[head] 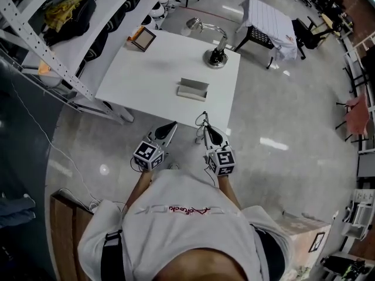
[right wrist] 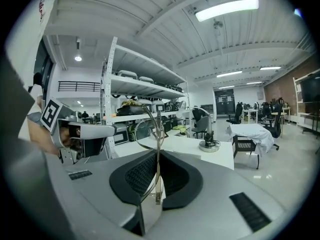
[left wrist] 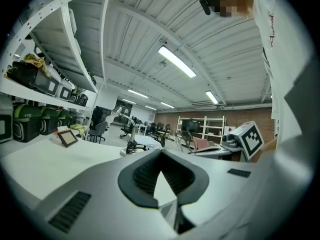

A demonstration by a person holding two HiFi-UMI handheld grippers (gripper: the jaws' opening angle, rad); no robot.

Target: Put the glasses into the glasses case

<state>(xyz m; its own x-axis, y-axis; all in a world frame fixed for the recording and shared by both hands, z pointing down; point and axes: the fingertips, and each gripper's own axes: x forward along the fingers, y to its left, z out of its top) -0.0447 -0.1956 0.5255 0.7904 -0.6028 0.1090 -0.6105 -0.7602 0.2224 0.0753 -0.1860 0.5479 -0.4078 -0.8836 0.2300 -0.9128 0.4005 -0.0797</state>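
The grey glasses case (head: 193,89) lies open near the front edge of the white table (head: 146,81). Both grippers are held side by side over the floor, short of that edge. My right gripper (head: 206,129) is shut on thin wire-framed glasses (head: 203,122). In the right gripper view a temple of the glasses (right wrist: 158,159) stands upright between the pads, with a lens ring (right wrist: 146,130) above it. My left gripper (head: 170,125) is shut with nothing in it; in the left gripper view its dark pads (left wrist: 145,176) meet at the tip.
A desk lamp (head: 215,56) and a small framed picture (head: 142,38) stand on the table's far side. Metal shelving (head: 58,34) with bags runs along the left. A cloth-covered table (head: 266,19) and office chairs stand beyond, on glossy floor.
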